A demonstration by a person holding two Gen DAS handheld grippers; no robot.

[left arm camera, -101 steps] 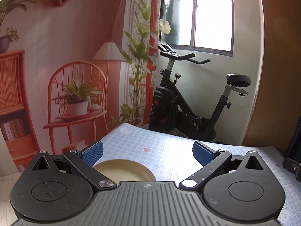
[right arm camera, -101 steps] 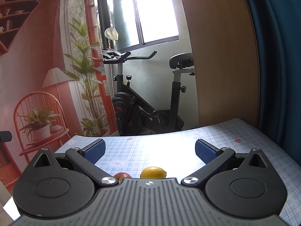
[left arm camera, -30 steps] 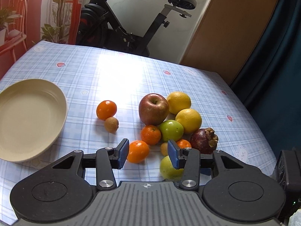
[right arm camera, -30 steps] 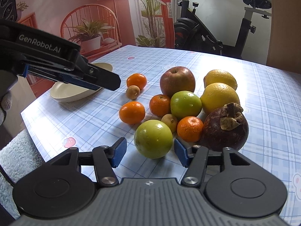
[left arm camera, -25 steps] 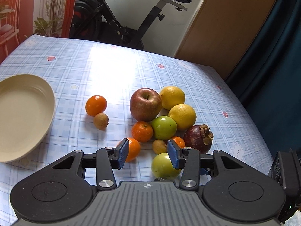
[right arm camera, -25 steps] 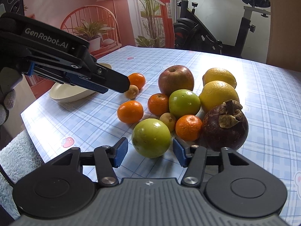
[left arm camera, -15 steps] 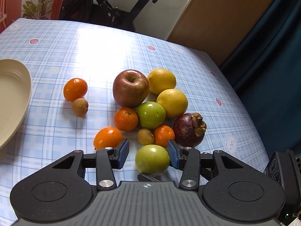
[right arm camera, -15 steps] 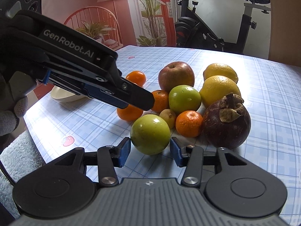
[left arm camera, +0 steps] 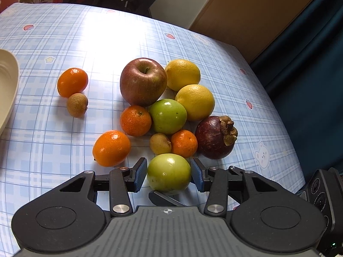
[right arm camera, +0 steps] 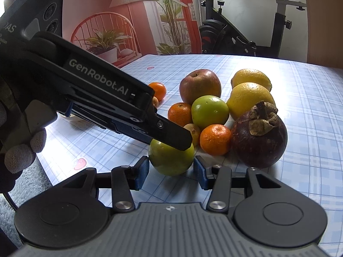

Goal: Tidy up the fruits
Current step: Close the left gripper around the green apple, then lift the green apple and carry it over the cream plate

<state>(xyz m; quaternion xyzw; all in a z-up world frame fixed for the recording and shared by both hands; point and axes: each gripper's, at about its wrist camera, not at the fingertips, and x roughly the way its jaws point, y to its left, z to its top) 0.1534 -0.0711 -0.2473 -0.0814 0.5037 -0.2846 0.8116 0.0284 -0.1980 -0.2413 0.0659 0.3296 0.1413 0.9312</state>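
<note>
fruits lie bunched on the blue checked tabletop (left arm camera: 64,32), right of a cream plate (left arm camera: 8,81) whose rim shows at the left edge. nearest the cameras is a green fruit (left arm camera: 169,173), resting on the cloth at the front of the pile. the right hand-held gripper (right arm camera: 171,172) has it between its blue pads, jaws narrow, and both pads seem to meet the fruit's sides. the left hand-held gripper (left arm camera: 169,174) comes in from the left, tilted downward, above the same fruit. its jaws are narrow too and hold nothing, and in the right wrist view one of its dark fingertips crosses the top of the green fruit. a gloved hand (right arm camera: 19,150) grips its handle.

behind the green fruit sit a small brown fruit (left arm camera: 160,143) and a mandarin (left arm camera: 184,143), side by side, with a dark purple mangosteen (left arm camera: 214,138) just to their right. further back are a second green fruit (left arm camera: 168,115), another mandarin (left arm camera: 135,120), a red apple (left arm camera: 143,81) and two lemons (left arm camera: 196,101). an orange fruit (left arm camera: 111,147) lies just left of the pile. well apart, nearer the plate, a further orange one (left arm camera: 72,82) touches a second brown fruit (left arm camera: 77,104).
</note>
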